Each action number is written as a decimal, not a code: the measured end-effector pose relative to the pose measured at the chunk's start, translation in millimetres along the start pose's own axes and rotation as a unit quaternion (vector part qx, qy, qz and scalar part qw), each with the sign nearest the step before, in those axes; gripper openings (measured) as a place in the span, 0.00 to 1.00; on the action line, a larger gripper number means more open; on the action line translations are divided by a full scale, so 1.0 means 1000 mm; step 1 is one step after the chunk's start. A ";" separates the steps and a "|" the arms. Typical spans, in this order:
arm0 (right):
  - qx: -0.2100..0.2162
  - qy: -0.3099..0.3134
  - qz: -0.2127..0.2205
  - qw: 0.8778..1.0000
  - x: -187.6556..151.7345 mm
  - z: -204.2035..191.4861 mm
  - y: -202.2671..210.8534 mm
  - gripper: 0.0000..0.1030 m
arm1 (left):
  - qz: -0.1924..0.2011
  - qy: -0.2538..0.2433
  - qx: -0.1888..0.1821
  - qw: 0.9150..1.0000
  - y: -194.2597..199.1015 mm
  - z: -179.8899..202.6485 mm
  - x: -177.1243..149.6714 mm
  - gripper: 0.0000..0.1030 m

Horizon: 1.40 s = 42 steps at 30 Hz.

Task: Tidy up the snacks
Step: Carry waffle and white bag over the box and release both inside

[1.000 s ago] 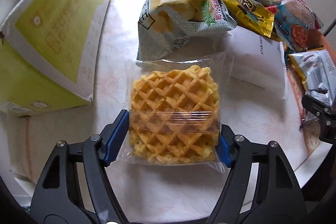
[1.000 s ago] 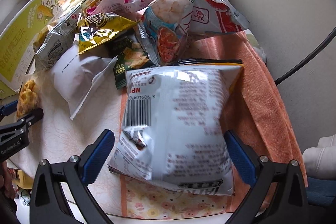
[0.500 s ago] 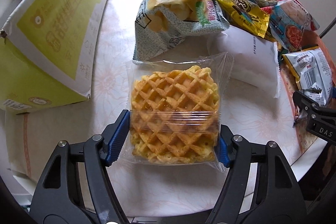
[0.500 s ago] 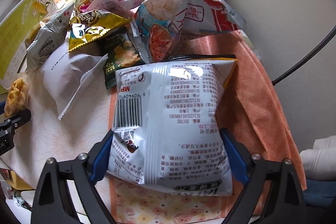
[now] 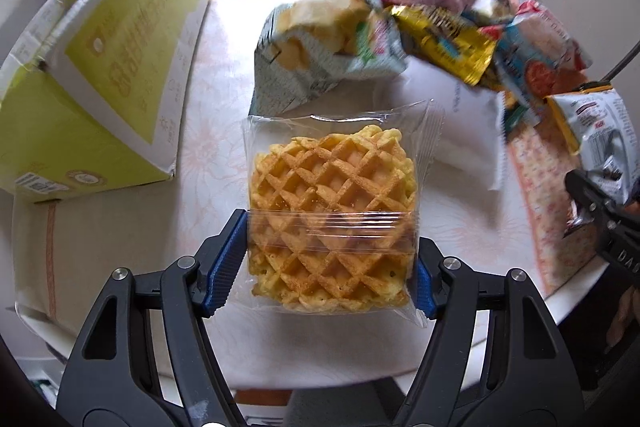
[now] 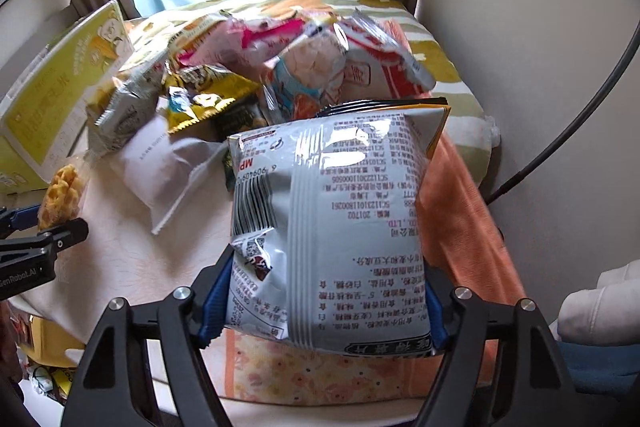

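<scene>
A clear packet with a golden waffle [image 5: 332, 187] is held just above the table, and my left gripper [image 5: 326, 267] is shut on its lower half, blue pads on both sides. The same waffle packet [image 6: 62, 193] shows at the left edge of the right wrist view. A silver snack bag [image 6: 340, 207], printed back facing up with a barcode, sits between the pads of my right gripper [image 6: 325, 311]. Its jaws are closing and the pads press in the bag's lower sides. The bag is raised off the orange cloth [image 6: 452, 195].
A yellow-green cardboard box [image 5: 100, 75] leans at the table's left. A pile of several snack bags [image 5: 400, 27] fills the far side, with a white packet [image 5: 460, 131] in front of it. The round pale table [image 5: 160, 227] ends close below both grippers. A wall stands at the right.
My right gripper's jaws went from wide open around the silver bag to pressed against it, and the bag has come up a little. The left gripper keeps its hold on the waffle packet.
</scene>
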State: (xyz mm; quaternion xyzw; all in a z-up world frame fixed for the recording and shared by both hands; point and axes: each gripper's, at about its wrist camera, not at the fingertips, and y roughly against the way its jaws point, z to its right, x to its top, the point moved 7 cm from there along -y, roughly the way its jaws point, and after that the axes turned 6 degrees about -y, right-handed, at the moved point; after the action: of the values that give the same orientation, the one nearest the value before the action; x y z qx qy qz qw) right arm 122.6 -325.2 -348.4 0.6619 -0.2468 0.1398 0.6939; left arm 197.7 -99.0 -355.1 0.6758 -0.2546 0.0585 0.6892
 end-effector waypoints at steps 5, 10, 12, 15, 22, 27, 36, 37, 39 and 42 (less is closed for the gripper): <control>0.015 0.008 0.019 1.000 0.020 0.001 0.018 0.70 | 0.039 0.004 -0.003 0.999 0.036 0.007 0.017 0.65; 0.034 0.023 0.049 0.998 0.042 -0.003 0.054 0.70 | 0.089 0.017 0.004 0.996 0.081 0.005 0.041 0.65; 0.045 0.032 0.062 0.997 0.051 -0.008 0.068 0.70 | 0.108 0.023 0.005 0.994 0.096 0.002 0.051 0.65; 0.060 0.052 0.078 0.994 0.068 -0.022 0.087 0.70 | 0.139 0.038 -0.002 0.989 0.122 -0.008 0.067 0.65; 0.112 0.079 0.103 0.985 0.113 -0.084 0.121 0.70 | 0.194 0.064 -0.004 0.979 0.165 -0.062 0.100 0.65; 0.146 0.091 0.116 0.978 0.142 -0.150 0.129 0.70 | 0.205 0.074 0.006 0.976 0.180 -0.120 0.115 0.65; 0.195 0.108 0.110 0.969 0.188 -0.285 0.104 0.70 | 0.176 0.081 0.036 0.980 0.160 -0.246 0.144 0.65; 0.198 0.107 0.107 0.968 0.192 -0.298 0.099 0.70 | 0.169 0.080 0.035 0.982 0.153 -0.259 0.147 0.65; 0.200 0.105 0.101 0.969 0.198 -0.317 0.090 0.70 | 0.158 0.077 0.033 0.984 0.142 -0.276 0.152 0.65; 0.197 0.096 0.089 0.972 0.201 -0.337 0.079 0.70 | 0.136 0.070 0.022 0.988 0.120 -0.295 0.157 0.65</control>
State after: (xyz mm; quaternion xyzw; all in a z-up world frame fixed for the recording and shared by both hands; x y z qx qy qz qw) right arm 303.1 -12.3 -175.9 0.7447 -0.2041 0.3098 0.5547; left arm 362.4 153.0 -166.9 0.6445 -0.2938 0.2045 0.6756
